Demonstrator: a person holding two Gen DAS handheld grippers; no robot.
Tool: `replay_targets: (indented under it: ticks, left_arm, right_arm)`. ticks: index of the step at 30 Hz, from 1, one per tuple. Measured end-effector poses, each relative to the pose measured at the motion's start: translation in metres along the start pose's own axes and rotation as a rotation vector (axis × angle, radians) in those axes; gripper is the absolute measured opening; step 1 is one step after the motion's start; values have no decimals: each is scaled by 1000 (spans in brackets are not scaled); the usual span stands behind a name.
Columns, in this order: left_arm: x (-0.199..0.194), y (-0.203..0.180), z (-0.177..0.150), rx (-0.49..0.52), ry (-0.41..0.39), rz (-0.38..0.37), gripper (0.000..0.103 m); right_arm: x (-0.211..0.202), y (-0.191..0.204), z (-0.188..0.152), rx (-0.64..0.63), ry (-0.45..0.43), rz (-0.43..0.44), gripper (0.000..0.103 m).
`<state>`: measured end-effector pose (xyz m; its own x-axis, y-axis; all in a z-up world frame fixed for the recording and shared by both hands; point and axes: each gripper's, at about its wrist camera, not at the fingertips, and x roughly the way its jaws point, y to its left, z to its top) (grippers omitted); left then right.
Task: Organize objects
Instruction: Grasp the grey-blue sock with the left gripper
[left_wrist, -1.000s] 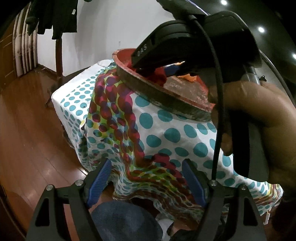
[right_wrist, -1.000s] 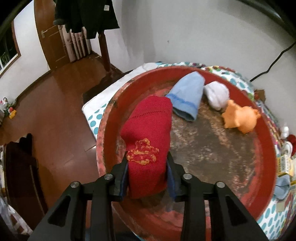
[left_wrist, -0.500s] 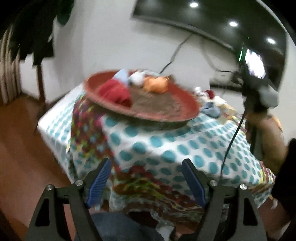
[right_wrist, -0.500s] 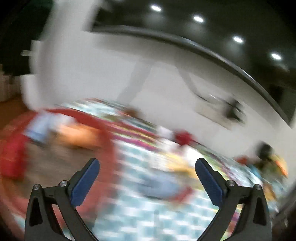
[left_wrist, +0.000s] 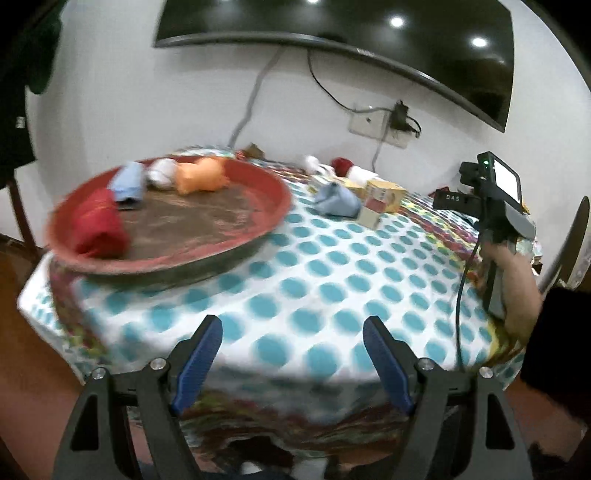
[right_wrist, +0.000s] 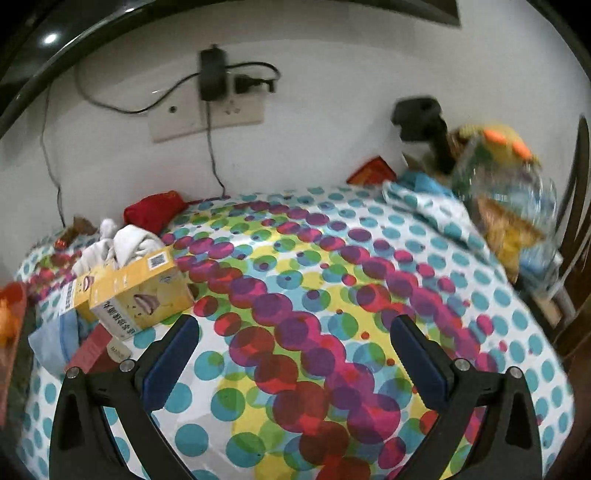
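Yellow box (right_wrist: 133, 295) lies left of the empty right hand-held gripper (right_wrist: 295, 354).

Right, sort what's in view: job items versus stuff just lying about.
Job:
- red tray, holding red cloth, blue cloth, orange toy
- yellow box, white cloth, still loose on the table
- both grippers, open and empty

Lying about:
- wall socket
- charger
- TV

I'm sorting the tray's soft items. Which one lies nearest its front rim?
The red knitted cloth, at the front-left rim of the red round tray; the blue cloth, white bundle and orange toy lie behind.
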<state>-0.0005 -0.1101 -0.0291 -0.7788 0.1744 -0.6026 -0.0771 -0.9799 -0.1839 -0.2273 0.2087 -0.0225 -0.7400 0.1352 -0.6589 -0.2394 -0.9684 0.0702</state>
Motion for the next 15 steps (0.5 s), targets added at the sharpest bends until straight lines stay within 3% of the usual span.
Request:
replay_targets:
  ticks: [9, 15]
  left_arm:
    - [80, -61, 78, 80, 47, -37, 81]
    - [122, -67, 130, 175, 41, 60, 81]
  right_arm:
    - [2, -13, -3, 66, 9, 31, 103]
    - [2, -14, -3, 80, 14, 32, 103]
